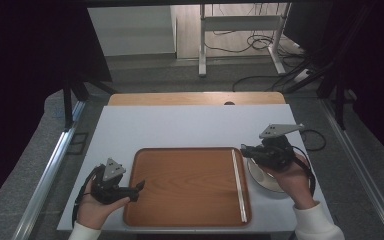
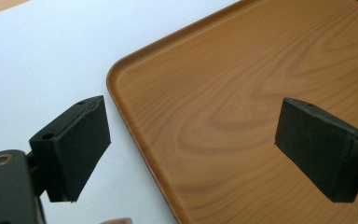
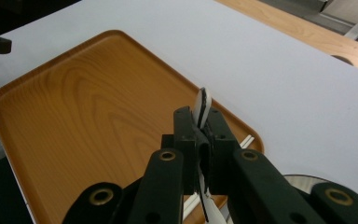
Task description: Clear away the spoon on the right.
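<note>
The left gripper (image 1: 139, 189) rests at the near left edge of the wooden tray (image 1: 180, 175), and the left gripper view shows its fingers (image 2: 74, 144) spread wide and released, one over the white worktop (image 2: 51, 56), the other over the tray's (image 2: 223, 107) bare grain. Farther right, the high view places the right gripper (image 1: 244, 149) above the tray's right rim, with a pale plate (image 1: 265, 181) under the hand and a pair of white chopsticks (image 1: 238, 185) lying along the tray's right side. The right gripper view adds what the high view cannot resolve: clenched fingers (image 3: 186, 126) grasping a thin white utensil handle (image 3: 202, 105), held upright over the tray (image 3: 74, 116).
</note>
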A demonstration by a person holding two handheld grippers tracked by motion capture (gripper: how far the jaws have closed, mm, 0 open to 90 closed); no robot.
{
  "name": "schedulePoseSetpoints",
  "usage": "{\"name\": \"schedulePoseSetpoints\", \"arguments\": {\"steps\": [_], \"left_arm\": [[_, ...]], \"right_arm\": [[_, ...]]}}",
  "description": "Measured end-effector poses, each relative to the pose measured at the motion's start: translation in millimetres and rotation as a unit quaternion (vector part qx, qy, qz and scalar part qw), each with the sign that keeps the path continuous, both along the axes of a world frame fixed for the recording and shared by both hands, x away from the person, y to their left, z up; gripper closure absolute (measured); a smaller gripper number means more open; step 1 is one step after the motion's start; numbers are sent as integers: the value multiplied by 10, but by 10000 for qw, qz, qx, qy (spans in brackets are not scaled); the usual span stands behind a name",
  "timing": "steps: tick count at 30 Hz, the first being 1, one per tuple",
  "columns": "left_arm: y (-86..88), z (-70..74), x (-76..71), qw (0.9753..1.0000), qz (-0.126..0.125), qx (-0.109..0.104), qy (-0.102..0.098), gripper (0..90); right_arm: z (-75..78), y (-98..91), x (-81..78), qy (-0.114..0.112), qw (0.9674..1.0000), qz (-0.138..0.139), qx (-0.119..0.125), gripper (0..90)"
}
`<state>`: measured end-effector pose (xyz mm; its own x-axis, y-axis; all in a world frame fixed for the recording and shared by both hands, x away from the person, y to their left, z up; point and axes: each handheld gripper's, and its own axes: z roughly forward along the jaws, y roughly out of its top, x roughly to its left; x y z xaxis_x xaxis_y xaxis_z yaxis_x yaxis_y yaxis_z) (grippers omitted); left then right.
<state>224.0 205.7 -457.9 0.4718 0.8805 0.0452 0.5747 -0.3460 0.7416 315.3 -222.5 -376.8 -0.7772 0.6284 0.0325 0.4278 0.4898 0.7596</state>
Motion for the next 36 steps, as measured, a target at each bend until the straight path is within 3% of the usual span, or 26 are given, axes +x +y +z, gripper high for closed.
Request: {"name": "schedulePoseSetpoints", "arguments": {"steps": [19, 28, 36], "left_arm": [[2, -5, -10, 10000, 24, 4, 15, 98], [7, -3, -17, 10000, 42, -27, -5, 98], [10, -8, -19, 10000, 37, 3, 5, 98]], "right_arm": [[-249, 343, 2, 322, 9979, 408, -384, 861], [-408, 571, -21, 551, 9941, 682, -634, 860], [-600, 789, -42, 691, 9887, 925, -961, 858]]}}
